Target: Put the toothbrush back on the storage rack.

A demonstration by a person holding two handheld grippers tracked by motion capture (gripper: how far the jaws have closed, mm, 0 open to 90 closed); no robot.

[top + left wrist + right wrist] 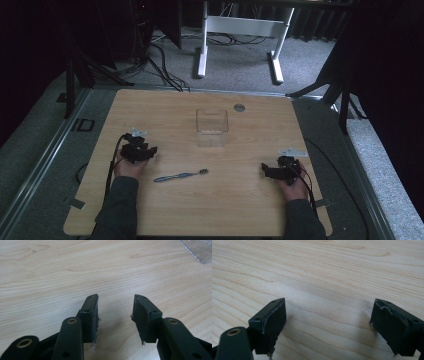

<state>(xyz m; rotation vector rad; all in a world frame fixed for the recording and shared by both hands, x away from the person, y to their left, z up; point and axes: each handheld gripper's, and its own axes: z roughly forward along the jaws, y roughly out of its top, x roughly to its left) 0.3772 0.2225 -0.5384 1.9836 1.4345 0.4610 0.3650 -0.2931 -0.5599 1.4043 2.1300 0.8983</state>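
I had both tools low in the frame: left gripper [141,150] lower left, jaws well apart, nothing in them; right gripper [272,171] lower right, spread wider, also holding nothing. Toothbrush [180,175] lay flat between them, just below center, long axis near level, bristle head pointing right, slightly up-frame. Beyond it, center, clear container [212,127] stood upright on the table [150,110]; I saw nothing inside.

A light wooden table [150,210] with a small grey round insert [239,107] near its far edge stands on grey carpet [240,60], beyond it a white desk frame [240,25] and black cables [165,70].
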